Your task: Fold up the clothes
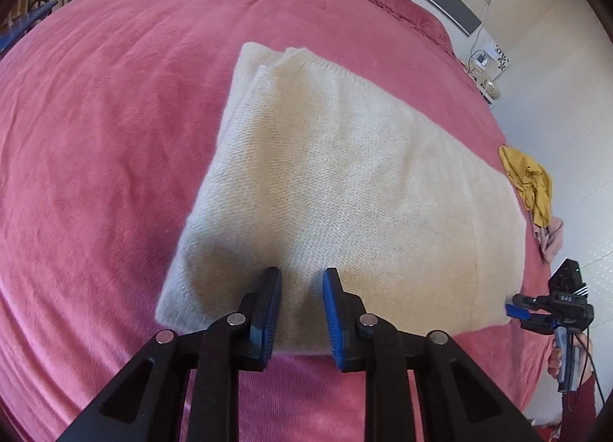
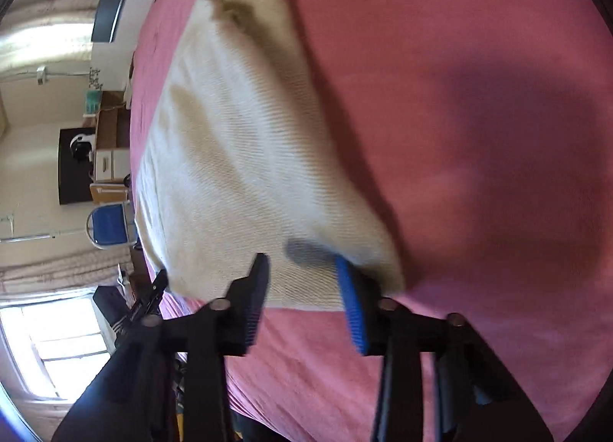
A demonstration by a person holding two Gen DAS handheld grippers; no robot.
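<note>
The cream knitted sweater (image 1: 337, 189) lies folded on the pink bed (image 1: 95, 135), long axis running away from both grippers. The left gripper (image 1: 300, 277) and right gripper (image 2: 302, 269) hover over its near edge, fingers parted, gripping nothing.

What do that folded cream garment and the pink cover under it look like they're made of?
The cream garment looks like a soft knit, perhaps wool or acrylic: fine rows of stitches and a slightly fuzzy surface show. The pink cover looks like plush fleece or velour: matte, with a short nap and soft shading in its creases. The exact fibres cannot be told.
</note>
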